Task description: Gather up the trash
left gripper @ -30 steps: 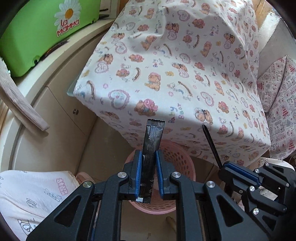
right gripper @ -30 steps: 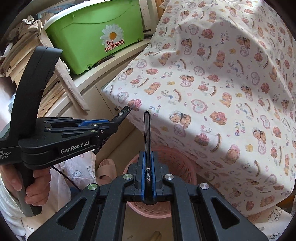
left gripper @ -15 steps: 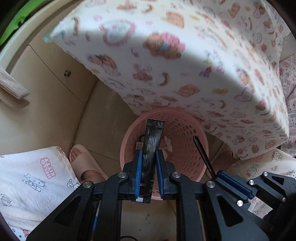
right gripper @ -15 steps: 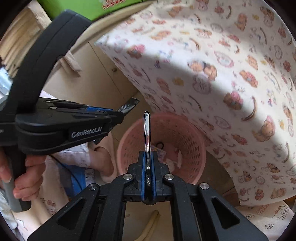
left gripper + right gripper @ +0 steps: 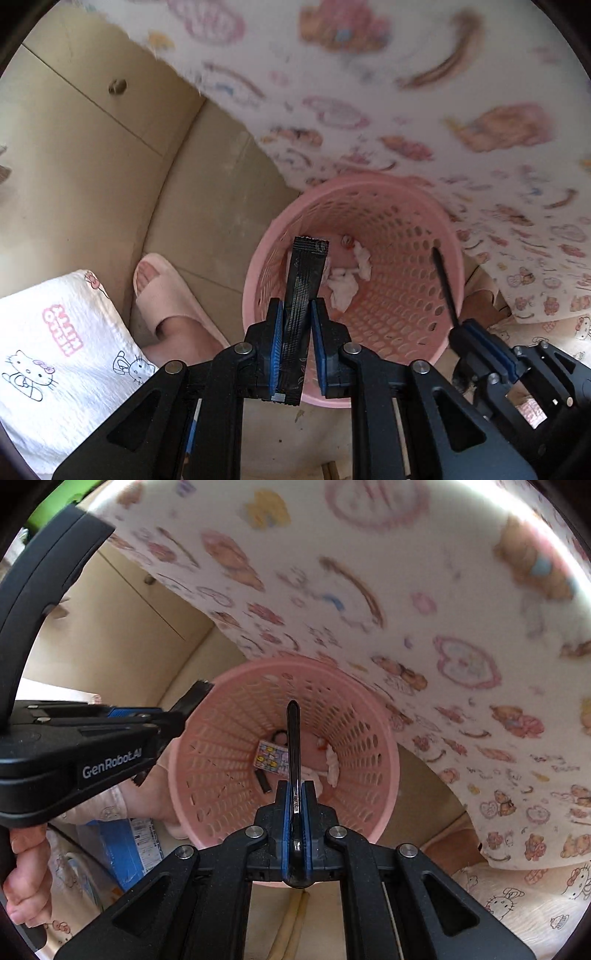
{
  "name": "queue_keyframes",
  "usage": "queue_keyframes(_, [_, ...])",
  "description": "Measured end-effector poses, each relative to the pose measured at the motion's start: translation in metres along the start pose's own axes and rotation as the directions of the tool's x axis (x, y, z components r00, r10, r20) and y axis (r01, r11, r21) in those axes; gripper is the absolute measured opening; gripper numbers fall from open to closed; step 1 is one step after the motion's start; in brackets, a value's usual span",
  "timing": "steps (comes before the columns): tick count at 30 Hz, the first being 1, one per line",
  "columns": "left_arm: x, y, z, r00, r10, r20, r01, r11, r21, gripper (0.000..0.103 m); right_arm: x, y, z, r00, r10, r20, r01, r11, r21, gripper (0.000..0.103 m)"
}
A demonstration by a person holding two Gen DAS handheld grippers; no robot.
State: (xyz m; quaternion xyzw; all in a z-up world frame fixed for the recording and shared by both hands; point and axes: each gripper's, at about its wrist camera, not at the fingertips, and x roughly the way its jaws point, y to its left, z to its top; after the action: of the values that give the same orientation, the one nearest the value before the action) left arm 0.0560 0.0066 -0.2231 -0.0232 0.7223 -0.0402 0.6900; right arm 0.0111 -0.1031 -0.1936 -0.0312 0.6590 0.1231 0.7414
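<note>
A pink perforated trash basket [image 5: 417,229] stands on the floor under the edge of a bear-print cloth; it also shows in the right wrist view [image 5: 207,775]. Crumpled white tissue [image 5: 345,286] and a small printed wrapper [image 5: 271,760] lie in it. My left gripper [image 5: 297,317] is shut on a black stick sachet [image 5: 304,280] above the basket's left rim. My right gripper [image 5: 295,797] is shut on a thin black sachet [image 5: 293,746], seen edge-on, over the basket's opening; this sachet also shows in the left wrist view [image 5: 443,280].
The bear-print cloth [image 5: 406,92] overhangs the basket's far side. A beige cabinet [image 5: 85,122] stands to the left. A foot in a pink slipper [image 5: 166,295] is left of the basket, beside Hello Kitty fabric [image 5: 55,339]. A blue box [image 5: 125,845] lies lower left.
Both grippers have moved down and forward toward the basket, which now fills more of both views. The green box has left view. Both sachets stay gripped.
</note>
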Motion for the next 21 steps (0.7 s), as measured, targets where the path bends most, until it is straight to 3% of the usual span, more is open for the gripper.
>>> queue_keyframes(12, [0.003,-0.001,-0.001,1.000,0.001,-0.018,-0.001,1.000,0.000,0.019,0.011,-0.002,-0.003,1.000,-0.021,-0.021,0.021,1.000,-0.002,0.007])
queue_keyframes(15, [-0.001,-0.001,-0.002,1.000,0.005,-0.008,-0.006,1.000,-0.005,0.029,0.012,-0.005,-0.003,0.999,-0.003,-0.037,0.004,1.000,0.020,0.008])
queue_keyframes(17, [-0.003,0.000,-0.002,1.000,0.004,-0.002,-0.004,1.000,-0.010,0.036,0.013,-0.007,-0.003,0.999,0.007,-0.045,-0.005,0.999,0.038,0.014])
queue_keyframes(21, [-0.009,0.001,-0.001,1.000,0.007,0.016,-0.007,1.000,-0.009,0.040,0.012,-0.009,-0.004,0.999,0.001,-0.035,0.001,0.999,0.049,0.019])
